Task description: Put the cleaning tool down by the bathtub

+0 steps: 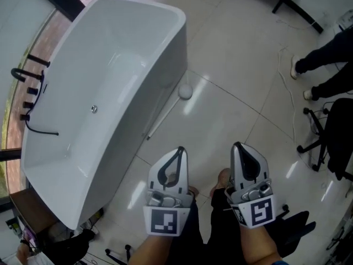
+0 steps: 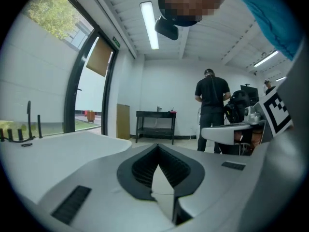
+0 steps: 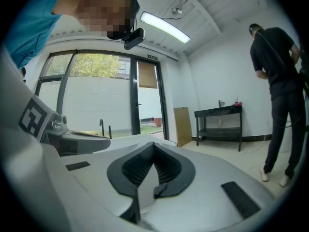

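Note:
The white bathtub (image 1: 138,26) fills the upper left of the head view. The cleaning tool (image 1: 185,91), a thin light handle with a round white head, lies on the tiled floor against the tub's right side. My left gripper (image 1: 179,149) and right gripper (image 1: 238,146) are held up close under the head camera, side by side, well apart from the tool. Both are shut with nothing between their ribbed pads. In the left gripper view the left gripper (image 2: 157,146) points level across the room, and in the right gripper view the right gripper (image 3: 153,144) does too.
A black faucet set (image 1: 30,93) sits on the tub's left rim. A person's legs (image 1: 325,59) and an office chair (image 1: 331,137) stand at the right. A black table (image 2: 155,124) is at the far wall, with a standing person (image 2: 212,110) near it.

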Available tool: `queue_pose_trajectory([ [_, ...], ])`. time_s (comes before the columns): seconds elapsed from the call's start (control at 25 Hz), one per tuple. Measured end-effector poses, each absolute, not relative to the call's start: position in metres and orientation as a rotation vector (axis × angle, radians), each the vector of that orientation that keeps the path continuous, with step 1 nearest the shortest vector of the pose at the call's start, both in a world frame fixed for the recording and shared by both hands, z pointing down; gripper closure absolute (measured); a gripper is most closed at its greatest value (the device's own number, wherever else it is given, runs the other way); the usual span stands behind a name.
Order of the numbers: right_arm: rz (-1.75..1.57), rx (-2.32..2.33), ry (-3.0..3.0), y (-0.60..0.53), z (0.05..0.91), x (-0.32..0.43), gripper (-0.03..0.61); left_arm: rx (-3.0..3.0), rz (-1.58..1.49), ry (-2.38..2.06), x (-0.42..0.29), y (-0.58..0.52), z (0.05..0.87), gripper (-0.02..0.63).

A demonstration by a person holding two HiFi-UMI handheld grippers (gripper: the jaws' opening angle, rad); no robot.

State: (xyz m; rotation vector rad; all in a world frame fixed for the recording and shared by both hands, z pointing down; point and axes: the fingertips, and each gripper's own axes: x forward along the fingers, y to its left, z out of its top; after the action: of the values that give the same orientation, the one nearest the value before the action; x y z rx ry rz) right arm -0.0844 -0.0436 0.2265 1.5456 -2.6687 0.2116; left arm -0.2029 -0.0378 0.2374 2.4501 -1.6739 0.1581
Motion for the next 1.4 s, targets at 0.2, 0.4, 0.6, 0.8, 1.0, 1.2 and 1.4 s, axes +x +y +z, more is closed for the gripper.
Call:
queue_pose_trajectory([
  [0.2, 0.160, 1.662, -2.577, -0.024, 0.170, 0.017, 0.594, 2.560, 0.167, -1.565, -0.103, -0.026, 0.191, 0.617],
  [0.4, 0.116, 1.808, -2.495, 0.000, 0.099, 0.107, 0.594, 2.683, 0.207, -1.442, -0.018, -0.001, 0.136, 0.615],
  [0.6, 0.108, 1.917, -2.433, 0.035, 0.050, 0.161, 0.594, 2.748, 0.280, -1.328, 0.036, 0.027, 0.106, 0.615],
  [0.8, 0.175, 1.974, -2.396, 0.077, 0.047, 0.198, 0.594, 2.771, 0.266, -1.219, 0.076, 0.056, 0.097, 0.616],
  [1.0, 0.219, 1.936, -2.405, 0.092, 0.058, 0.201, 0.593, 2.757, 0.248, -1.207, 0.085, 0.064, 0.094, 0.616],
  [1.2, 0.256, 1.881, -2.442, 0.100, 0.060, 0.191, 0.593, 2.750, 0.237, -1.211, 0.080, 0.073, 0.085, 0.616],
  [1.4, 0.245, 1.825, -2.453, 0.108, 0.058, 0.190, 0.592, 2.731, 0.218, -1.246, 0.079, 0.084, 0.080, 0.616],
])
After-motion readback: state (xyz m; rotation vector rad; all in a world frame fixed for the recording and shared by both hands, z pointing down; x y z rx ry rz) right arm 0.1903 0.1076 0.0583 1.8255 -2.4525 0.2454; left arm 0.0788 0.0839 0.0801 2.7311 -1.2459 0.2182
